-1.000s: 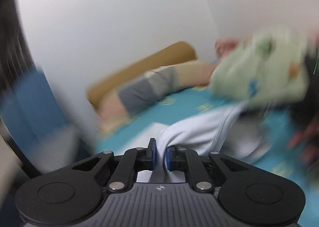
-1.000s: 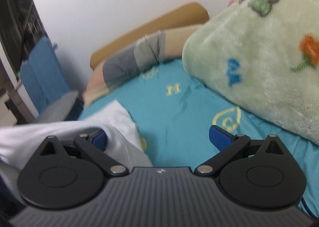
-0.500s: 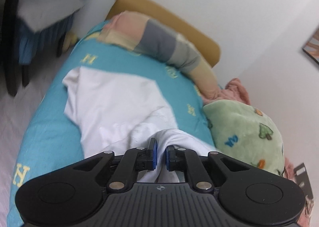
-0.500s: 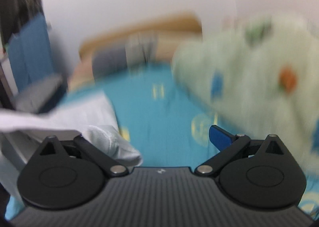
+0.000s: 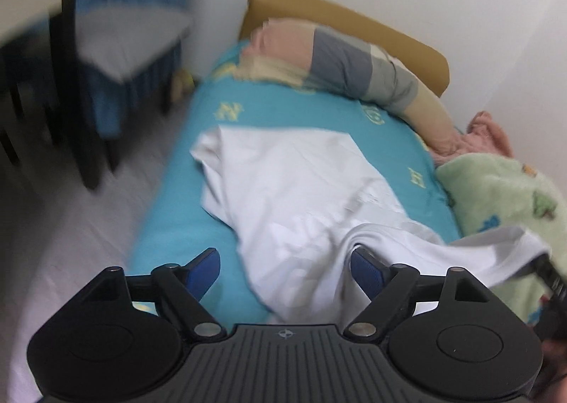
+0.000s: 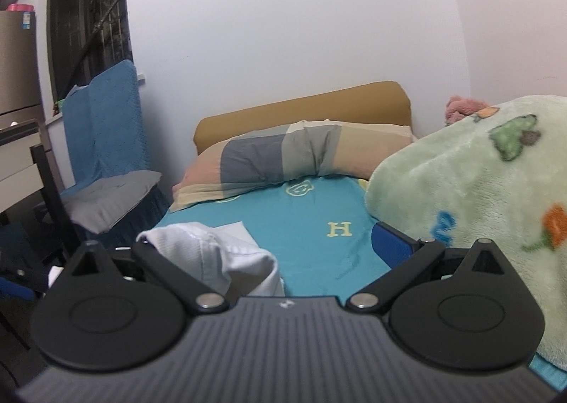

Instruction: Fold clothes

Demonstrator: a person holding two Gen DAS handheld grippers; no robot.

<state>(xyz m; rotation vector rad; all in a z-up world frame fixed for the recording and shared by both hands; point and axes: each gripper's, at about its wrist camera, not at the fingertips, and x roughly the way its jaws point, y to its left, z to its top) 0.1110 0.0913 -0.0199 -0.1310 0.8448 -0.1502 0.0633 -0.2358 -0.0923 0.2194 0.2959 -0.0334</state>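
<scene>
A white garment (image 5: 294, 190) lies spread on the teal bed sheet (image 5: 170, 226), its near end bunched and folded over. My left gripper (image 5: 285, 266) is open above that near end, the cloth lying between and below its blue fingers, not held. My right gripper (image 6: 269, 243) is open low over the bed; a fold of the white garment (image 6: 212, 254) drapes over its left finger, which is hidden, and its right finger (image 6: 393, 243) is bare.
A striped pillow (image 6: 297, 155) lies against a mustard headboard (image 6: 301, 109). A green fleece blanket (image 6: 471, 197) is heaped on the right. A blue-covered chair with a grey cushion (image 6: 106, 197) stands left of the bed.
My left gripper has opened and let go of the white garment, which dropped onto the bed. The right gripper stays open and has steadied.
</scene>
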